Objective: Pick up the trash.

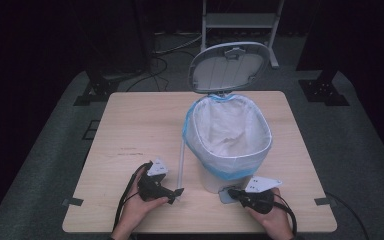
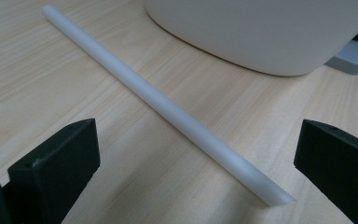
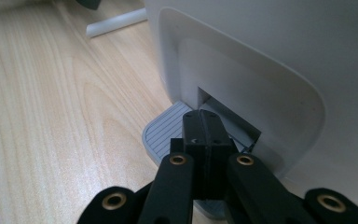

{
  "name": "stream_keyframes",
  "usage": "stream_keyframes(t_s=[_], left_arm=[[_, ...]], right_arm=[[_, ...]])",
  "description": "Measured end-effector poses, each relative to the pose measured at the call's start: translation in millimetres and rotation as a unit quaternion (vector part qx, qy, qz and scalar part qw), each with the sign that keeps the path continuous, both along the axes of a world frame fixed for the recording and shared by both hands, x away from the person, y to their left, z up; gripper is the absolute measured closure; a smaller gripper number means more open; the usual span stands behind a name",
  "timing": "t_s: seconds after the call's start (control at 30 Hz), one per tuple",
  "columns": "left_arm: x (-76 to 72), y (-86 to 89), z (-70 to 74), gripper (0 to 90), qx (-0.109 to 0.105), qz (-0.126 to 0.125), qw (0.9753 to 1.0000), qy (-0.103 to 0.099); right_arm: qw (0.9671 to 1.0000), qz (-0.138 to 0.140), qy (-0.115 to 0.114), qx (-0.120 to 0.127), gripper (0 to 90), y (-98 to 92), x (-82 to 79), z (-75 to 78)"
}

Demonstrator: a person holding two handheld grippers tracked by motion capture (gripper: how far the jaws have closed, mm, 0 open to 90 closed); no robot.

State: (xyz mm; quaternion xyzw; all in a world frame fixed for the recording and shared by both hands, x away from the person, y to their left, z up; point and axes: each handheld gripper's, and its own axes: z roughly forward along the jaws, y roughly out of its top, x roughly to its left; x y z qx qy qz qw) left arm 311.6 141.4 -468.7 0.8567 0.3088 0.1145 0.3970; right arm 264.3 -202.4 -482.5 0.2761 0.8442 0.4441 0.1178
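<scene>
A long white tube (image 2: 168, 105) is lying flat just beside the white pedal bin (image 1: 228, 135), whose lid is standing open.

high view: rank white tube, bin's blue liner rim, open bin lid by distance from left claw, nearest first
1. White tube: its near end lies right at the left claw, on the table left of the bin.
2. Blue liner rim: to the claw's right, round the bin's top.
3. Open bin lid: standing up at the table's far edge.

bins: 1 — pedal bin (image 1: 228, 145) | tubes: 1 — white tube (image 1: 182, 162) | tools: 2
</scene>
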Motion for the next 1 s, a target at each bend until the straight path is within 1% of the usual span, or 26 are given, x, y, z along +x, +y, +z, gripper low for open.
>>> stream_keyframes(t_s=[0.03,0.07,0.13,0.17,0.2,0.27,0.5,0.6,0.63,0.73,0.77,0.8,0.87,0.93,1.0], left_arm=[[2.4,-1.0,-3.0,0.0,0.010,0.005,0.9999,0.005],[2.4,-1.0,-3.0,0.0,0.010,0.005,0.9999,0.005],[4.5,-1.5,-5.4,0.0,0.018,0.012,0.9997,0.008],[5.2,-1.8,-6.3,0.0,0.019,0.013,0.9997,0.009],[6.1,-2.0,-8.0,0.0,0.026,0.016,0.9995,0.011],[6.5,-0.7,-9.0,0.0,0.029,0.020,0.9993,0.012],[8.0,4.8,-10.2,0.0,0.035,0.030,0.9989,0.014],[8.5,8.1,-9.7,0.0,0.034,0.035,0.9987,0.013],[8.7,10.8,-8.8,0.0,0.038,0.039,0.9985,0.010],[9.3,15.6,-8.4,0.0,0.039,0.046,0.9981,0.008],[9.3,15.6,-8.4,3.2,0.039,0.046,0.9981,0.008],[9.3,18.3,-8.1,3.2,0.040,0.048,0.9980,0.004],[9.9,22.1,-7.7,4.3,0.037,0.054,0.9978,0.005],[10.7,27.0,-6.9,4.6,0.039,0.059,0.9975,0.003],[10.8,28.0,-6.9,5.5,0.039,0.061,0.9974,0.003]], right_arm=[[1.0000,0.000,-0.001,0.000,89.7,0.0,0.0,0.0],[1.0000,0.000,-0.001,0.000,89.7,0.0,0.0,0.0],[1.0000,0.000,0.001,0.001,89.7,-0.1,0.2,0.0],[1.0000,0.000,0.001,0.001,89.7,-0.1,0.2,0.0],[1.0000,0.000,0.001,0.000,89.7,-0.1,0.1,0.0],[1.0000,0.001,0.001,0.000,89.7,-0.1,0.2,0.0],[1.0000,0.001,0.001,0.000,89.7,-0.2,0.2,0.1],[1.0000,0.001,0.000,0.000,89.7,-0.2,0.2,0.0],[1.0000,0.001,0.000,0.000,89.7,-0.2,0.2,0.0],[1.0000,0.001,0.000,0.000,89.7,-0.2,0.2,0.0],[1.0000,0.001,0.000,0.000,89.7,-0.2,0.2,0.0],[1.0000,0.001,0.000,0.000,89.7,-0.2,0.2,0.0],[1.0000,0.001,0.000,0.000,89.7,-0.1,0.2,0.0],[1.0000,0.001,0.000,0.000,89.7,-0.2,0.2,0.0],[1.0000,0.001,0.000,0.000,89.7,-0.2,0.2,0.0]])
